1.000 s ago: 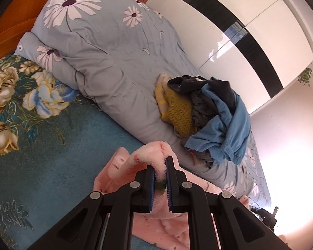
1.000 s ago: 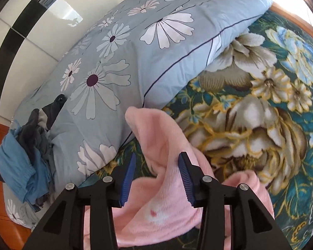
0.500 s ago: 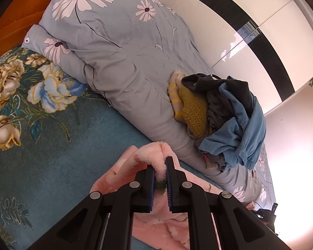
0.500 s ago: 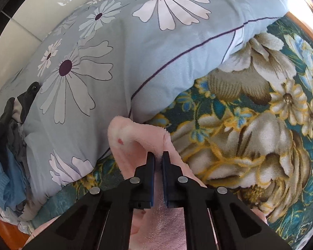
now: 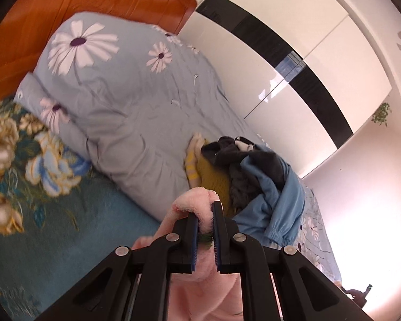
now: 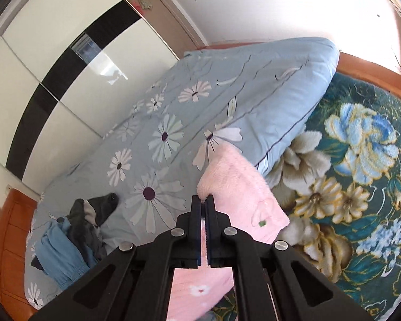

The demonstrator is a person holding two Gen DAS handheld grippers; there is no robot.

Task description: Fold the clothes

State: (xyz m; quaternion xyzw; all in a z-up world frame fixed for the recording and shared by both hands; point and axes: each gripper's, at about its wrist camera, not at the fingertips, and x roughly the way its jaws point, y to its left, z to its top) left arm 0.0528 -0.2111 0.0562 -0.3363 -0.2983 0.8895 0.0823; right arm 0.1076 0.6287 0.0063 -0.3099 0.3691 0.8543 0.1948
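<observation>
**Both corners pinched, pink garment off the bed**

Left tongs [image 5: 205,215] clamped tight on a bunched edge of the fluffy pink garment [image 5: 197,208], fleece puffing out above the blue pads. Right tongs [image 6: 203,203] now closed too, jaws having just come together on another edge of the same pink garment [image 6: 238,187]; a second ago standing apart with the fabric merely lying between them, now nearly touching with fleece caught in the gap. Both views tipped further from the bed than a moment back, more wardrobe [image 5: 294,61] and wall in sight, the garment hanging below each pair of tongs rather than lying spread on the floral bedspread [image 6: 361,160].

Meaning for the task: grasping done, lift under way, folding itself not yet begun. Probably next a stretch between the two grips to pull the cloth flat, then a lay-down on the open bedspread. Hard to tell from here which corners are actually held, or whether the body of the garment is twisted below.

Elsewhere: grey daisy-print duvet [image 5: 125,112] heaped along the far side of the bed, a pile of unfolded clothes [image 5: 256,171] resting on it, blue, dark grey and mustard pieces tangled together, well apart from the pink one. Orange wooden headboard [image 5: 80,8] behind the duvet.
</observation>
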